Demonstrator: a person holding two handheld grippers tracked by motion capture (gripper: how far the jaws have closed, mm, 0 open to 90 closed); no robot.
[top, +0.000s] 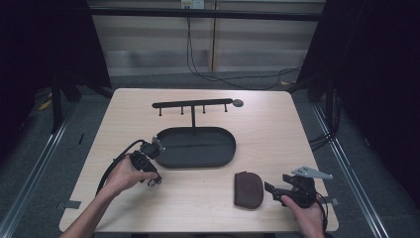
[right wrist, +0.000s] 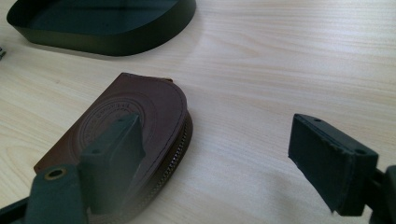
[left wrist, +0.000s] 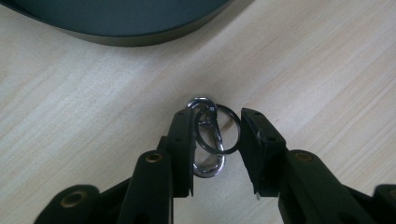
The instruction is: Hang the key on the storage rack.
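Step in hand, as I read it: picking up the small silver metal carabiner clip with its dark wire key ring (left wrist: 208,135) off the pale wooden table (top: 277,134). Left gripper (left wrist: 215,140) is down on it w/ jaws partly open, one either side of the clip; left jaw looks to touch the clip, right jaw is just beside the ring, not yet pinched, so nothing is really held yet. In the high view the clip (top: 154,182) lies just off the 7 o'clock edge of the black oval metal tray (top: 223,158), under the left gripper (top: 151,179).

Right gripper (right wrist: 219,154) is wide open, holding nothing, hovering low beside the brown leather zip pouch (right wrist: 135,116); pouch sits at abt 5 o'clock from the tray, apart from it. One jaw overlaps the pouch in the right gripper view, but can't tell if it touches.

Next move prob calls for closing the left jaws squarely on clip + ring so the ring doesn't slip out sideways, then lifting, maybe toward the black bar rack with hanging pegs (top: 193,105) at the tray's 12 o'clock; that target is a guess.

Hard to make out: the clip's gate end is hidden behind the left jaw; the pouch's near corner is hidden by the right gripper's jaw; the stamped seal on the pouch is unreadable.
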